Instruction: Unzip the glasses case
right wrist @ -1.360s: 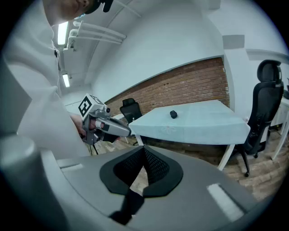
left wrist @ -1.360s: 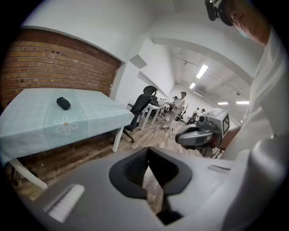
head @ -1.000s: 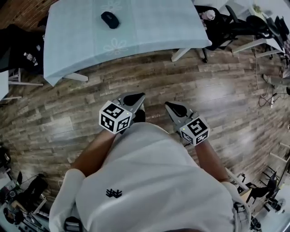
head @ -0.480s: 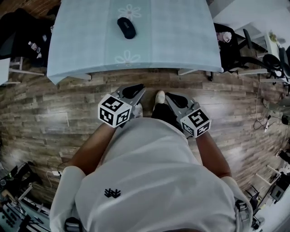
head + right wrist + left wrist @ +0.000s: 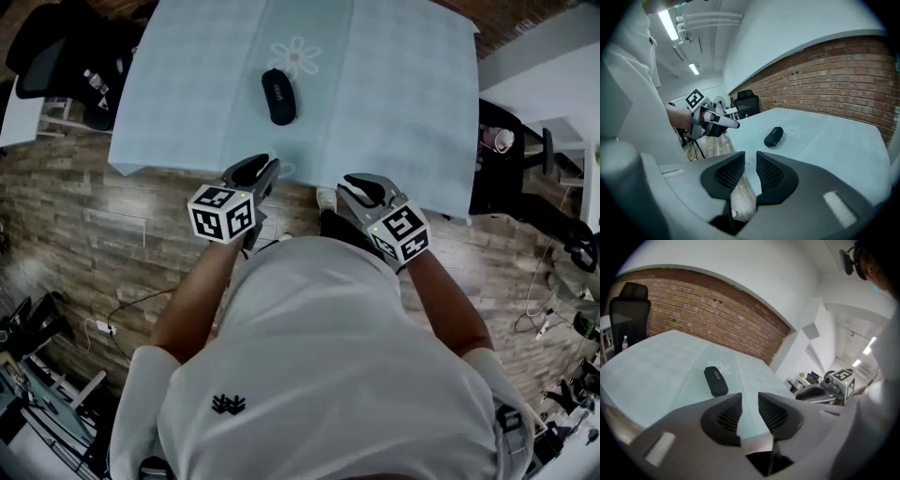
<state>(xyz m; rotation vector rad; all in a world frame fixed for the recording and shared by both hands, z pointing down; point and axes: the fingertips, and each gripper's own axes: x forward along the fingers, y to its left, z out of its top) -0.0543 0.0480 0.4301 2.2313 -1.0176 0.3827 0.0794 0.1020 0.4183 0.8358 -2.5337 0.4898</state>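
Black, oblong, soft-shell glasses case lies flat on the pale blue-green cloth-covered counter, just beside the white flower print on the cloth, long axis running away from the person. It looks closed; the zip is too small to make out. Nothing touches it.

Left claw, grey with black ribbed pads and a marker cube at the back, sits at the counter's near edge, pointing forward and somewhat down toward the case, but apart from it. In the left gripper view the left claw's jaws are parting, with a clear gap and only cloth and floor seen through it. The case shows ahead and a bit left of the jaws.

Right claw, same build, also sits at the near edge, to the right of the left one and farther from the case. In the right gripper view its jaws stand slightly apart with a narrow slot and nothing between them. The case lies ahead, slightly right, with the left claw off to the left.

The person wears a white shirt and stands on a brown wood-plank floor. A red brick wall runs behind the counter, and a black office chair stands at its far left.
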